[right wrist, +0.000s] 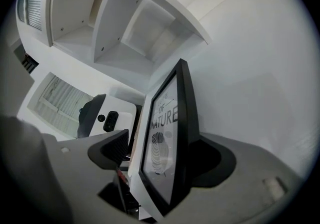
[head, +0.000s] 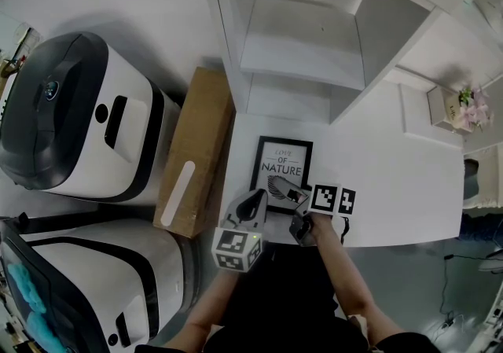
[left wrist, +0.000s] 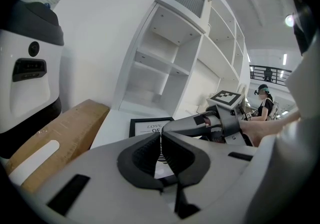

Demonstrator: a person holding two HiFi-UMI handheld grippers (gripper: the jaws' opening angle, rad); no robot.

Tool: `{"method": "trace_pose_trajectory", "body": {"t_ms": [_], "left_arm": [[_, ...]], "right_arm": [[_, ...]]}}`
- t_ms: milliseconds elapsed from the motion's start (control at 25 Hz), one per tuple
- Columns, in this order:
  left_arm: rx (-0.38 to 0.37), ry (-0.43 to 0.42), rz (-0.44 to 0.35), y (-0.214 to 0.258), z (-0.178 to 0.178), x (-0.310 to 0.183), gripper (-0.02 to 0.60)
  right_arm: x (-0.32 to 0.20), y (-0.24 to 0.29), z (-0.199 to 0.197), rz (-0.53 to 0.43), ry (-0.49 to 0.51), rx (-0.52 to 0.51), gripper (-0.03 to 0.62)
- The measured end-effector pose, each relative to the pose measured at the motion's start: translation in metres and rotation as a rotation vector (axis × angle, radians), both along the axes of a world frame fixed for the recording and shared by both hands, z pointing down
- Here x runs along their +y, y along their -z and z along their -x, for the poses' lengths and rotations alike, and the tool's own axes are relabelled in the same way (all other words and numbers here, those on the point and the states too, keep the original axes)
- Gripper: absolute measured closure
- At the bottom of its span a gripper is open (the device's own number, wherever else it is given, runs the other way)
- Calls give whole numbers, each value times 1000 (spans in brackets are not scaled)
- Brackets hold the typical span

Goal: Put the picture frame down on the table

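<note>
Black in its rim, the picture frame [head: 280, 170] seems to lie flat on the white worktop [head: 393, 186], with its near edge between the jaws of the right tool [head: 292, 196]. These jaws stand wide apart and one pad is clear of the glass, so this tool is released and does not clamp the frame. The left tool [left wrist: 161, 135], just beside the right one, is clenched on nothing. I judge the putting down is done; only drawing the right tool back from the frame is left.
</note>
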State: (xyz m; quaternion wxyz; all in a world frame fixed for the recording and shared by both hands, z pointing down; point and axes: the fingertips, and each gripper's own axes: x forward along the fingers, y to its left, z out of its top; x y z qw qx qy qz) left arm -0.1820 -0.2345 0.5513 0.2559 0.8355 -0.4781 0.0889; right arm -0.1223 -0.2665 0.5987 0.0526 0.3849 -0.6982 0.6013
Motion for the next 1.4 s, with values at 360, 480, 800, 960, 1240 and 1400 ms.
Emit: {"method": "trace_pose_trajectory", "body": {"t_ms": [360, 480, 800, 960, 1240, 1400], "left_arm": [[-1, 11, -10, 3, 4, 0, 566], [-1, 13, -12, 4, 5, 0, 566], [-2, 14, -20, 6, 5, 1, 566], [-2, 17, -22, 6, 5, 1, 566], [-6, 10, -22, 6, 2, 1, 566], [-8, 5, -24, 6, 0, 1, 566]], "right_arm": [[0, -2, 0, -10, 13, 116, 187], [1, -3, 0, -18, 19, 153, 179], [2, -5, -4, -25, 29, 189, 175], [2, -5, -7, -24, 23, 188, 175], [0, -5, -16, -32, 17, 198, 175], [-1, -4, -22, -39, 8, 203, 176]]}}
